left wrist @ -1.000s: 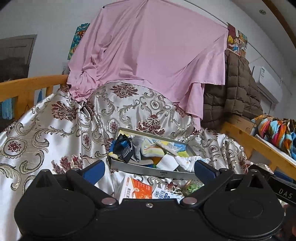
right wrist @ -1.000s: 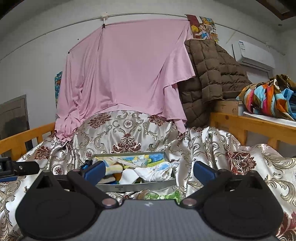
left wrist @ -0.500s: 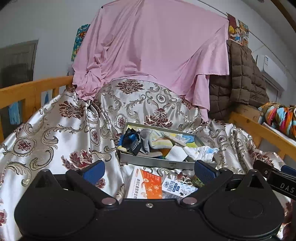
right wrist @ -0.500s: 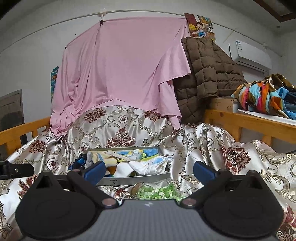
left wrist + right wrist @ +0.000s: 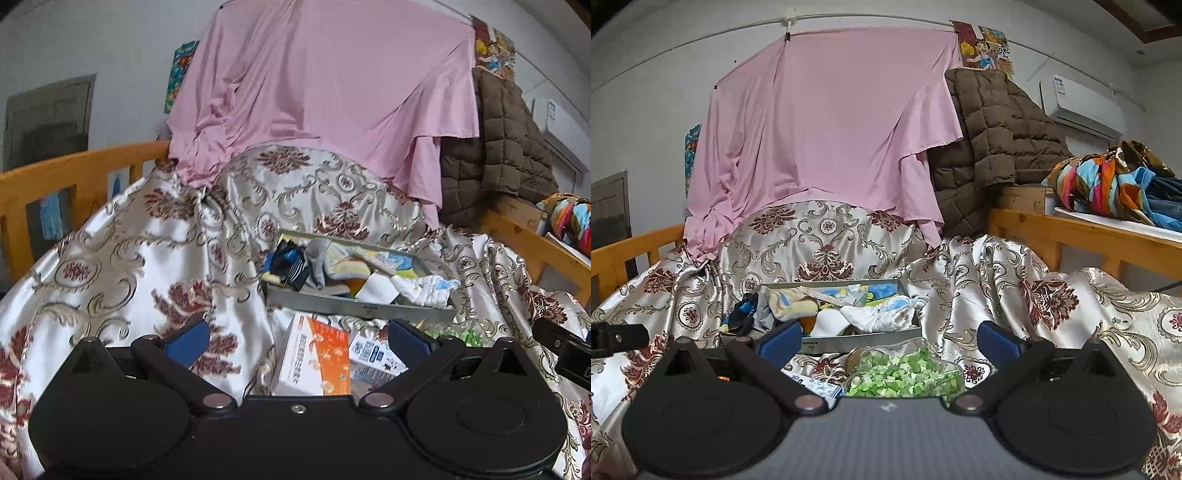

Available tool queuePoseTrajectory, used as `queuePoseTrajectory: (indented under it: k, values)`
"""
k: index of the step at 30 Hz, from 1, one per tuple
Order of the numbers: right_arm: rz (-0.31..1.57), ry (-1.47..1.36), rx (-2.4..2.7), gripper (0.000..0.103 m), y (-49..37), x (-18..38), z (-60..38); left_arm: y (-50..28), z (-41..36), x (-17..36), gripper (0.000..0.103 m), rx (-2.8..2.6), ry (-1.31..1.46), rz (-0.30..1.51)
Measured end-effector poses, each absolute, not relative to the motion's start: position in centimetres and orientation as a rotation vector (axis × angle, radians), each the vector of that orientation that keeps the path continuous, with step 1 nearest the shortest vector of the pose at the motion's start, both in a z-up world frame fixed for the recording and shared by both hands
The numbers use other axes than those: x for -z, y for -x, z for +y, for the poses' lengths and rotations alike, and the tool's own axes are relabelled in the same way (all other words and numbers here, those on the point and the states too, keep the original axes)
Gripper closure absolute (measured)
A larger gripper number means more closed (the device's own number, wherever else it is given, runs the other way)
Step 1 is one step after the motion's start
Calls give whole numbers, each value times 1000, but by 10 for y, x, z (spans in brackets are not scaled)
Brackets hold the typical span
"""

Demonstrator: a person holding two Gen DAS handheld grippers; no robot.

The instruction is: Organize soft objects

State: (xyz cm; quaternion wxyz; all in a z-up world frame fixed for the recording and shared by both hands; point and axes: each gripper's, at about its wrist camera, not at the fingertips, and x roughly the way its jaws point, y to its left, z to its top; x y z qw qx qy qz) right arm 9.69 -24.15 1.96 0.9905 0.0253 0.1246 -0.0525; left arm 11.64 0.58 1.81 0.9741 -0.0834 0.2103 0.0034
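Pink sheet [image 5: 827,122]: the largest thing in view, hung from a line on the far wall and draping down onto the bed.
Patterned cloth [image 5: 122,266]: shiny cream fabric with dark red and gold scrollwork, spread in folds over the whole bed from near to far.
Wooden rails [image 5: 1082,236]: orange-brown bed rails on the far left and far right of the cloth.
Brown quilted jacket [image 5: 993,147]: hanging just right of the pink sheet, touching its edge.
Colourful bundle [image 5: 1108,184]: striped fabrics piled on the ledge at the far right.
Air conditioner [image 5: 1086,110]: white unit high on the right wall.
Metal tray [image 5: 354,306]: a shallow grey tray resting on the cloth at the centre, its left end tilted higher in the left wrist view.
Soft objects [image 5: 827,310]: small socks and cloths heaped inside the tray; dark blue striped ones at the left end, white ones spilling over the right rim.
Orange and white box [image 5: 317,362]: lying flat just near of the tray, beside a small white packet [image 5: 373,354].
Green pieces [image 5: 905,376]: a clear bag of small green bits, near and right of the box.
Left gripper [image 5: 297,338]: its 2 blue pads spread wide, holding nothing, over the box.
Right gripper [image 5: 886,339]: its 2 blue pads also wide apart and empty, over the green pieces.
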Motion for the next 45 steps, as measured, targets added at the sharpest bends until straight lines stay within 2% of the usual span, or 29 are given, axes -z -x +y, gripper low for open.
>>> queuePoseTrajectory:
  k: [19, 45]
  values:
    - [288, -21, 101, 0, -76, -10, -225, -109, 8, 1, 1, -71, 145, 557]
    - [373, -33, 63, 0, -77, 3, -220, -108, -4, 6, 1, -87, 19, 544]
